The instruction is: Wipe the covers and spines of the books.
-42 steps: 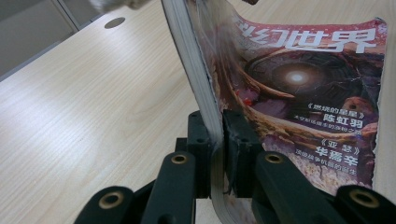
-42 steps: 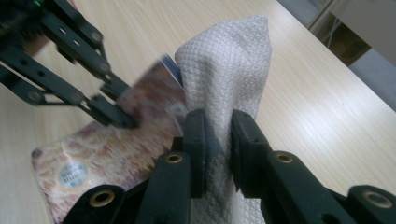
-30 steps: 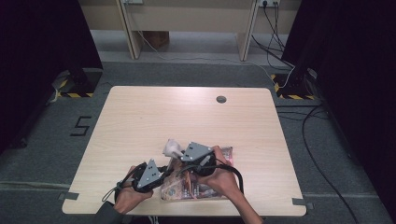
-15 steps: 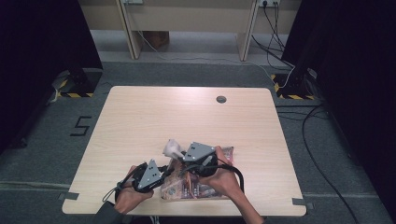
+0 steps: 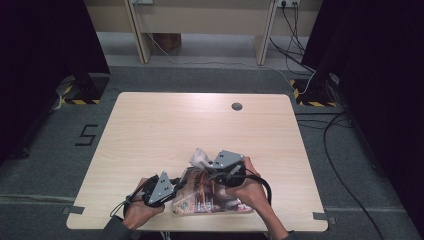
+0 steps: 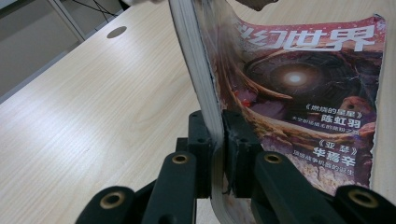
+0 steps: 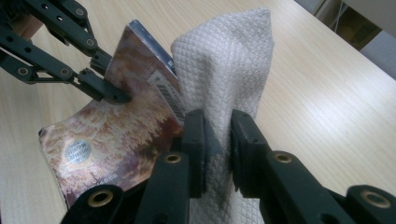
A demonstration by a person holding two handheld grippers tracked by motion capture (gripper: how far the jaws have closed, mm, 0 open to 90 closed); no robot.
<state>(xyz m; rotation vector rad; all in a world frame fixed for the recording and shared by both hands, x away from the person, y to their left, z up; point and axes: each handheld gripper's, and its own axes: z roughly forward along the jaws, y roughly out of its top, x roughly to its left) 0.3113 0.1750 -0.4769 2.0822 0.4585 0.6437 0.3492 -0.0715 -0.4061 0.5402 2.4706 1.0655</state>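
The magazine [image 6: 299,93] stands on edge between your two claws, near the table's [image 5: 150,135] front edge, its pages pinched in your left gripper [image 6: 215,140], the cover spreading away to that claw's right. Your right gripper [image 7: 217,135] is clamped on a white waffle cloth [image 7: 224,70], which rises beyond its jaws and touches the magazine just to their left.

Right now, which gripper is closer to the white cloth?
Right. The right gripper is clamped on the white cloth, jaws pressing its folds. The left gripper is off to the side, clamped on the magazine edge.
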